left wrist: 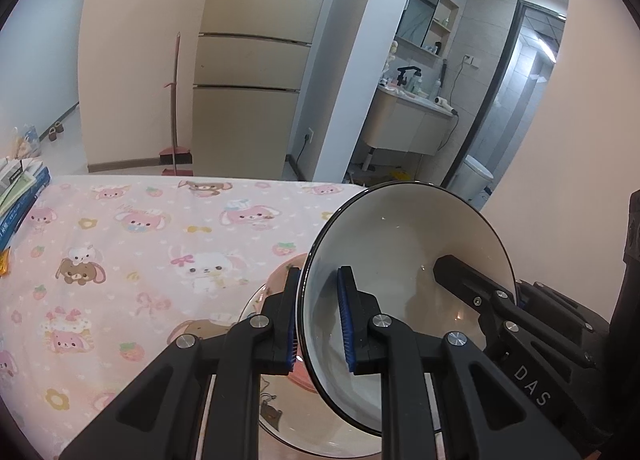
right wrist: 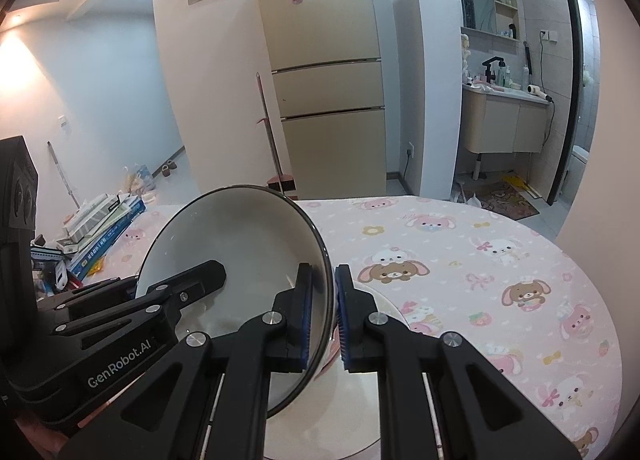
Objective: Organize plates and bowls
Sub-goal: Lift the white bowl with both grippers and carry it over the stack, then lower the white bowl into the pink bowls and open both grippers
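A white bowl with a dark rim (left wrist: 408, 244) (right wrist: 240, 236) is held tilted on edge between both grippers. My left gripper (left wrist: 320, 320) is shut on the bowl's left rim, one blue pad inside and one outside. On the opposite rim my right gripper (right wrist: 324, 316) is shut the same way. Each view shows a finger of the other gripper (left wrist: 460, 276) (right wrist: 200, 276) inside the bowl. Just below the bowl lies a glossy white plate (left wrist: 320, 440) (right wrist: 360, 400) on the pink cartoon tablecloth (left wrist: 140, 244) (right wrist: 480, 260).
A pile of books (right wrist: 104, 228) (left wrist: 20, 188) sits at the table's left edge. Beyond the far edge stand a beige fridge (right wrist: 328, 100) and a broom with a dustpan (left wrist: 174, 156). The round table edge curves away on the right (right wrist: 600, 300).
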The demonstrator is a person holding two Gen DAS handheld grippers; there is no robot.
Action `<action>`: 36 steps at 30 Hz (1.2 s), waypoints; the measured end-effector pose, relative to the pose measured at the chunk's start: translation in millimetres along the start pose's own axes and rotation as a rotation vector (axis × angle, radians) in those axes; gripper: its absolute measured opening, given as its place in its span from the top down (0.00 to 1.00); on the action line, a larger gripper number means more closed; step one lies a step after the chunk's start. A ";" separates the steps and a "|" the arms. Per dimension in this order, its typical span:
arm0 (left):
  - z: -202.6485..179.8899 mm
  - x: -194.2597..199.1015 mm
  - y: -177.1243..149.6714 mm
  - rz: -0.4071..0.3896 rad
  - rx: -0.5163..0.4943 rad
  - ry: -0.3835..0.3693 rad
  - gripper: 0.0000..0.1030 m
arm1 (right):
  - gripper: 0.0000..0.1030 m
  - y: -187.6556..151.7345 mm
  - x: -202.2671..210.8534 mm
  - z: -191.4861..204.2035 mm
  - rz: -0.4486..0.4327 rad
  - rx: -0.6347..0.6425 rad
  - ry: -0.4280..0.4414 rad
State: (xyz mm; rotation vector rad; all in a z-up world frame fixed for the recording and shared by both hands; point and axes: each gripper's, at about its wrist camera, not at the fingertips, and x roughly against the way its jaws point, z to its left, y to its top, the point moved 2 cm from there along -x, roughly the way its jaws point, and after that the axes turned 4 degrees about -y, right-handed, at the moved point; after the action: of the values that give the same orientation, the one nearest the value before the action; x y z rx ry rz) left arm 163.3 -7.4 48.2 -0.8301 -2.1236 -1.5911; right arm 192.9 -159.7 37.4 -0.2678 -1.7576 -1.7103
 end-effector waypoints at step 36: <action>12.9 -49.8 -21.4 0.021 -0.098 0.061 0.81 | 0.86 -17.8 -50.8 3.8 0.052 0.008 -0.045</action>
State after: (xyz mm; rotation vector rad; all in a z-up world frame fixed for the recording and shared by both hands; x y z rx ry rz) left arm 188.3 -11.2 -1.4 -0.8205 -2.0023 -1.6995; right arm 220.1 -143.3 -6.2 -0.3481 -1.7739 -1.6725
